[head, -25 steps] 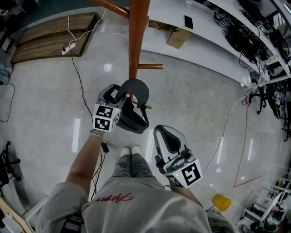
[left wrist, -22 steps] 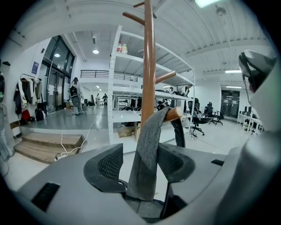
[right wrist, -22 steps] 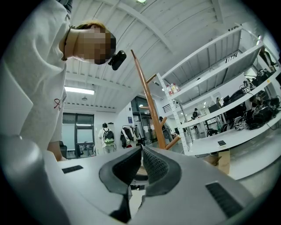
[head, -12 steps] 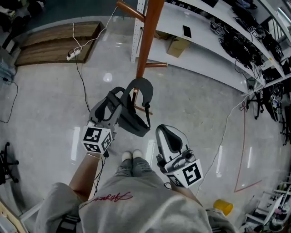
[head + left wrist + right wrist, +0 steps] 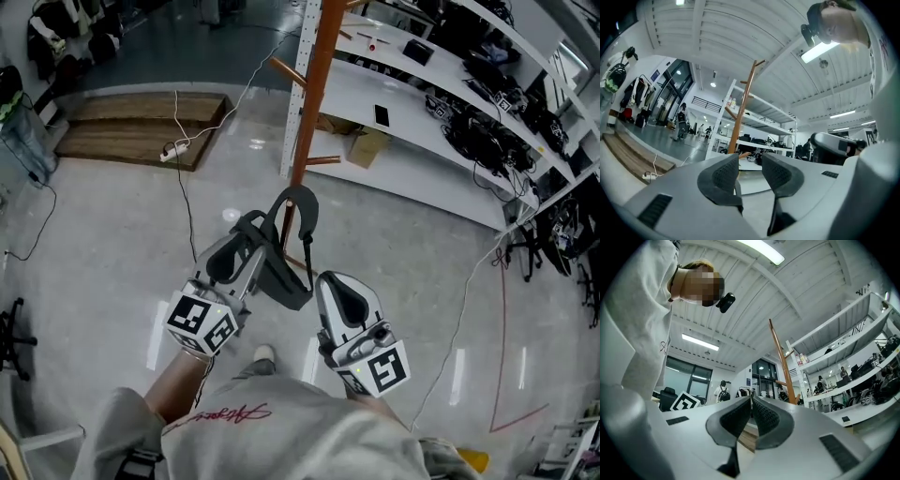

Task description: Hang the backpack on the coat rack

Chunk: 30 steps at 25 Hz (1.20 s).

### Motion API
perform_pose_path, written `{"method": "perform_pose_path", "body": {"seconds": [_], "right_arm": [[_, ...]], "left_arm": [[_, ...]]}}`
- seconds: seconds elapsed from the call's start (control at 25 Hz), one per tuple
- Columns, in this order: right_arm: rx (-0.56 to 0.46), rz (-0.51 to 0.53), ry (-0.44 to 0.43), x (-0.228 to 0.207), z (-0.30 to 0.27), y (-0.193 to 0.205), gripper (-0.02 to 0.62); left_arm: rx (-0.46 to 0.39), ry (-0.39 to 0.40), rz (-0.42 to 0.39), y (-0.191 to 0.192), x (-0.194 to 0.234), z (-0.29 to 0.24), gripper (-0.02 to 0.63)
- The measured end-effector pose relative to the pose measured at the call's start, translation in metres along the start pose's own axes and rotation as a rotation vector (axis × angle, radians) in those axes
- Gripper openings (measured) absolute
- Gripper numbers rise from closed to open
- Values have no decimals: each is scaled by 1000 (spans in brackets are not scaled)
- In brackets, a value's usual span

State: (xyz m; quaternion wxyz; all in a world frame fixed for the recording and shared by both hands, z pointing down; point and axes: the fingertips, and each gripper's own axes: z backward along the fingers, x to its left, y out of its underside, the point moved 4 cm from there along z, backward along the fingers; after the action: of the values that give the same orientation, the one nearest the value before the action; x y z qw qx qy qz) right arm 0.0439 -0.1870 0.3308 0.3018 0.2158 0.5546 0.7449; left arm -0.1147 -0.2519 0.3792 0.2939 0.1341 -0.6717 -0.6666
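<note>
I look down past my two claws at the backpack (image 5: 286,281). It hangs low on the coat rack (image 5: 310,94), close against the pole, and its curved strap (image 5: 298,193) arches up over the top. I cannot tell which peg holds it. My left claw (image 5: 750,163) sits just beside the bag on its left side. Its jaws have just been closing a bit, but there is a gap between them. Only the room shows through the gap, so the claw holds nothing. My right claw (image 5: 751,401) is just to the right of the bag. Its two pads are pressed together at the tips with nothing in them. Short pegs (image 5: 322,160) stick out of the pole above the bag. A thin white post (image 5: 298,75) with holes stands right by the pole. Behind the rack run long white shelves (image 5: 422,178), with a cardboard box (image 5: 367,146) by them and heaps of black cables (image 5: 483,141) on them. To the left a wooden step (image 5: 141,141) lies on the floor (image 5: 103,253), with a white plug strip (image 5: 172,150) at its edge. The pole is smooth, round, orange-brown wood. The bag is dark grey and looks like soft cloth. The claws are hard and white, and their pads are black and bumpy. The floor is grey and shiny.
</note>
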Motion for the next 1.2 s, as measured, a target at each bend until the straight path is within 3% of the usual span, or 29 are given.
{"method": "perform_pose_path", "body": {"seconds": [0.2,0.56,0.88,1.2], "right_arm": [[-36,4,-6,35,56,-20,25],[-12,45,-21,101,172,-45,25],[-43,75,-30,145,206,-76,25],[-50,78,-19,174,200,-81,25]], "left_arm": [[-34,6,19,-3,-58,45,121],[-71,-57,-14,1,-160,142,41],[-143,-63,-35,-29,-196,202,18],[-119,-40,-29,-35,-198,227,17]]}}
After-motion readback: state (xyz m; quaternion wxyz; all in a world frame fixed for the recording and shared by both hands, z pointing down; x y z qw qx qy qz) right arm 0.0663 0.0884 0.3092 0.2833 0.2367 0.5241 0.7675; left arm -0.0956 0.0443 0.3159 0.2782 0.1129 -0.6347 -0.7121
